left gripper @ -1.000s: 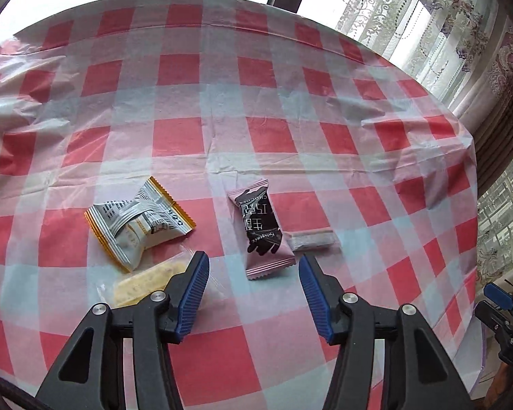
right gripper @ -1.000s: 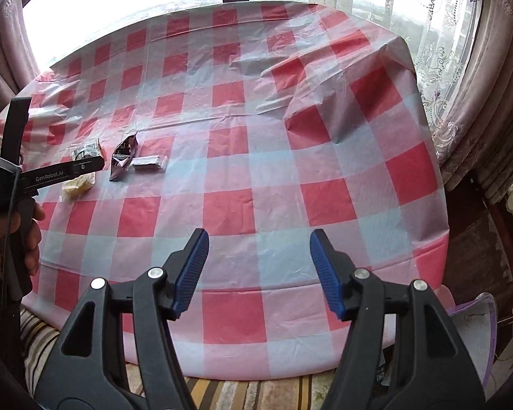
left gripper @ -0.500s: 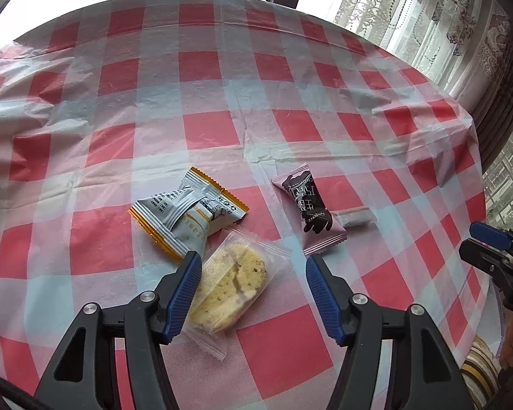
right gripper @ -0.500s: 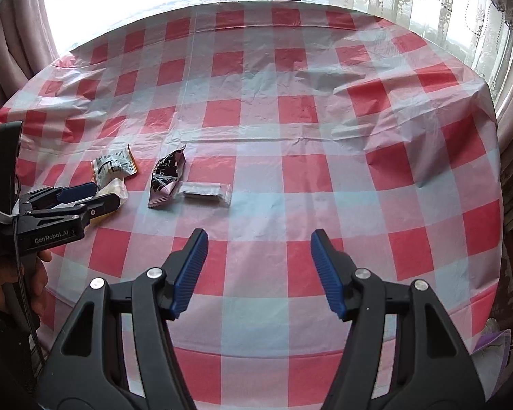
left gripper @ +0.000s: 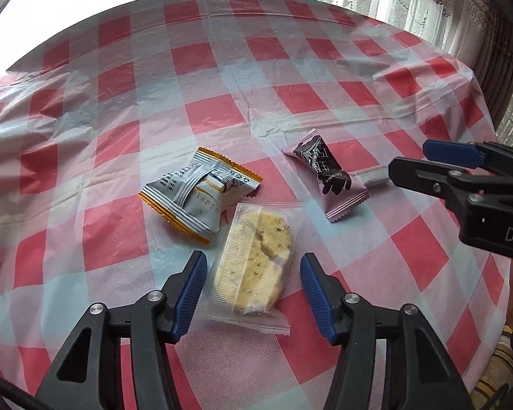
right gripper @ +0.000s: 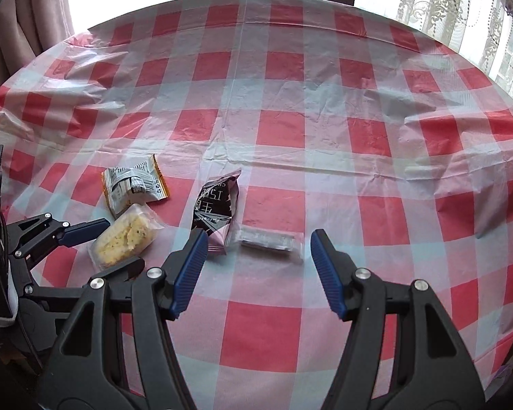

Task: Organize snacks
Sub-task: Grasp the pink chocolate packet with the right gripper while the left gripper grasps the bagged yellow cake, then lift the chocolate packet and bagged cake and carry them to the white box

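Several wrapped snacks lie on the red-and-white checked tablecloth (left gripper: 222,68). A yellow biscuit in a clear wrapper (left gripper: 256,263) lies between the fingers of my open left gripper (left gripper: 253,283). A grey-and-orange packet (left gripper: 198,194) lies just beyond it. A pink-and-black packet (left gripper: 328,177) and a small clear packet (left gripper: 372,179) lie to the right. My open right gripper (right gripper: 258,266) hovers just in front of the small clear packet (right gripper: 270,241) and the pink-and-black packet (right gripper: 219,208). The biscuit (right gripper: 125,239) and the grey-and-orange packet (right gripper: 133,184) lie to the left.
The round table's edge drops away at the right (left gripper: 489,232) and near side (right gripper: 290,386). Curtains (right gripper: 461,10) and a bright window stand behind. The right gripper shows at the right in the left wrist view (left gripper: 461,177); the left one shows at the left in the right wrist view (right gripper: 68,239).
My left gripper has moved so that the yellow biscuit now lies between its open fingers. My right gripper has come from the table's edge up close to the pink packet and the small clear packet.
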The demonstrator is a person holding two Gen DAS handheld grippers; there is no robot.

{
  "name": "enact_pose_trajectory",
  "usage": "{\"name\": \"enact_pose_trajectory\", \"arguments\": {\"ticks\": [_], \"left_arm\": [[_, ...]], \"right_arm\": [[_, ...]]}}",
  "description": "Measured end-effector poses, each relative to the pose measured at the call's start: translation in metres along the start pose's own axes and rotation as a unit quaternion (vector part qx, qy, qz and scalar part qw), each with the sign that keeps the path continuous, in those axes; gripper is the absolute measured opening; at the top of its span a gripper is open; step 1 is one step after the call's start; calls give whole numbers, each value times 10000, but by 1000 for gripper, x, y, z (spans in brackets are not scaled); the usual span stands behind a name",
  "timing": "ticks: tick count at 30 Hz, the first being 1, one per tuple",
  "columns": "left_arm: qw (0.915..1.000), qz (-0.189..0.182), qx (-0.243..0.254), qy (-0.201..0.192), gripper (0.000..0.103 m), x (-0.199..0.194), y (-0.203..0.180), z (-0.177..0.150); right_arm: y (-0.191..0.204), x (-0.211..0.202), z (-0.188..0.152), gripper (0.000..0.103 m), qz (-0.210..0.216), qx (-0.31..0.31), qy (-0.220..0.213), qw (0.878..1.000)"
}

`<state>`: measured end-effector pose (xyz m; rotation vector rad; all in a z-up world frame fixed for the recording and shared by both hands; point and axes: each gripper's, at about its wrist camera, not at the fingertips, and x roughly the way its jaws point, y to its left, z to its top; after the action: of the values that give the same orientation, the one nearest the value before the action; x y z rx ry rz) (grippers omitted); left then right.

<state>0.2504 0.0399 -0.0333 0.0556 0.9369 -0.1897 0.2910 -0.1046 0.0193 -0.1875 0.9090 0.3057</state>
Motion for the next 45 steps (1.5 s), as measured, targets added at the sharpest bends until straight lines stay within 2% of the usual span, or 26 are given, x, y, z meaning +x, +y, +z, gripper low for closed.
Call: {"name": "enact_pose_trajectory", "arguments": {"ticks": [2, 3, 5, 10, 16, 20, 25, 32, 36, 45], "left_arm": [[10000, 58, 81, 3, 41, -1, -4, -1], [10000, 52, 68, 14, 39, -1, -4, -1], [10000, 68, 19, 8, 38, -3, -3, -3], [9988, 126, -477, -24, 38, -7, 8, -7], [9923, -127, -1227, -116, 38, -12, 30, -11], [9897, -53, -1423, -158, 38, -14, 35, -14], [9869, 70, -1599, -206, 38, -17, 38, -18], [9841, 437, -1711, -201, 38, -21, 40, -23], [9823, 495, -1796, -182, 38, -24, 40, -26], [9825, 548, -1778, -47, 38, -31, 28, -32]], "right_arm": [[5, 8, 4, 66, 13, -56, 23, 10000], [8, 12, 5, 66, 17, -89, 39, 10000], [13, 20, 7, 66, 12, -151, 82, 9999], [25, 36, 8, 66, 67, -347, 182, 9992], [29, 54, 12, 65, 142, -382, 274, 9988], [30, 61, 13, 48, 219, -406, 285, 9985], [38, 60, 12, 32, 273, -604, 224, 9976], [38, 54, 5, 29, 373, -636, 226, 9970], [38, 43, -7, 25, 412, -650, 231, 9968], [44, 16, -42, 24, 469, -730, 400, 9954]]}}
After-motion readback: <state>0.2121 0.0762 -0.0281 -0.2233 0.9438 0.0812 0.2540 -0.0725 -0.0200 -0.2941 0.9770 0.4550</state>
